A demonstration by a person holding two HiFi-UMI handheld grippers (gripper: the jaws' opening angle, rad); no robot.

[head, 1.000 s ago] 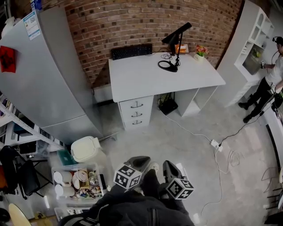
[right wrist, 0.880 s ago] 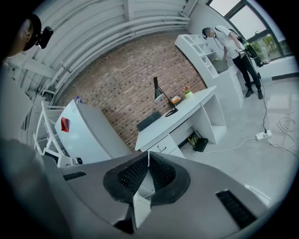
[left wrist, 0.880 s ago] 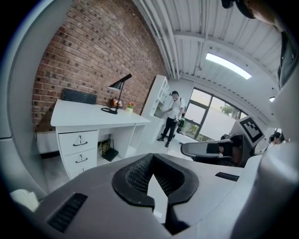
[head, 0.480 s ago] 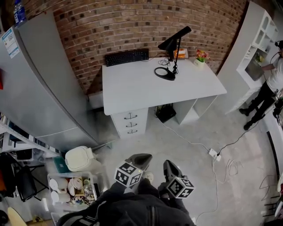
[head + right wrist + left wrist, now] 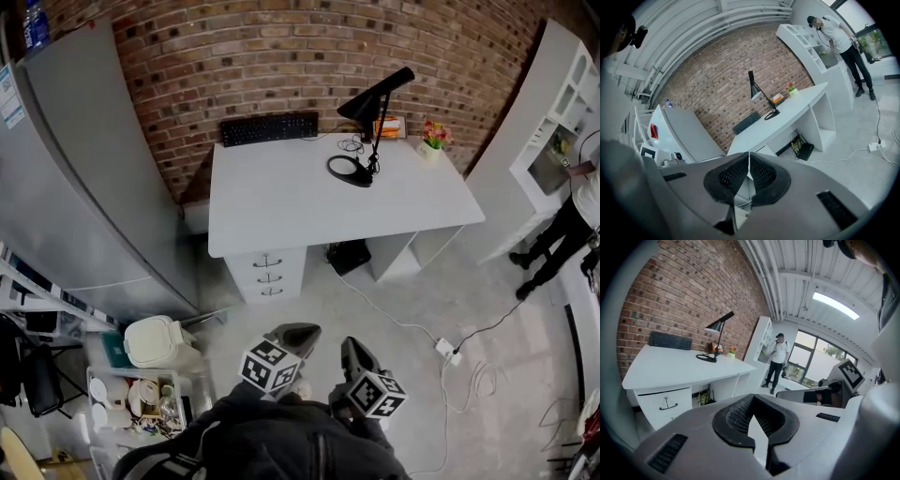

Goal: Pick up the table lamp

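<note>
The black table lamp (image 5: 372,114) stands at the back right of the white desk (image 5: 281,202), its ring base (image 5: 348,171) flat on the top and its shade tilted up to the right. Both grippers are low in the head view, well short of the desk and over the floor. The left gripper (image 5: 298,330) is shut and holds nothing. The right gripper (image 5: 349,345) beside it is also shut and holds nothing. The lamp (image 5: 718,333) shows far ahead in the left gripper view, beyond the shut left gripper (image 5: 751,401). In the right gripper view the lamp (image 5: 760,97) is likewise distant.
A black keyboard (image 5: 269,127) and a small flower pot (image 5: 432,139) share the desk by the brick wall. A large grey cabinet (image 5: 84,169) stands left. A white bin (image 5: 155,340) and a crate of dishes (image 5: 136,398) sit near left. A cable and power strip (image 5: 444,350) lie right, near a person (image 5: 572,220).
Both grippers have been carried forward toward the desk, side by side and still shut. The desk and lamp now sit nearer and more central in the head view.
</note>
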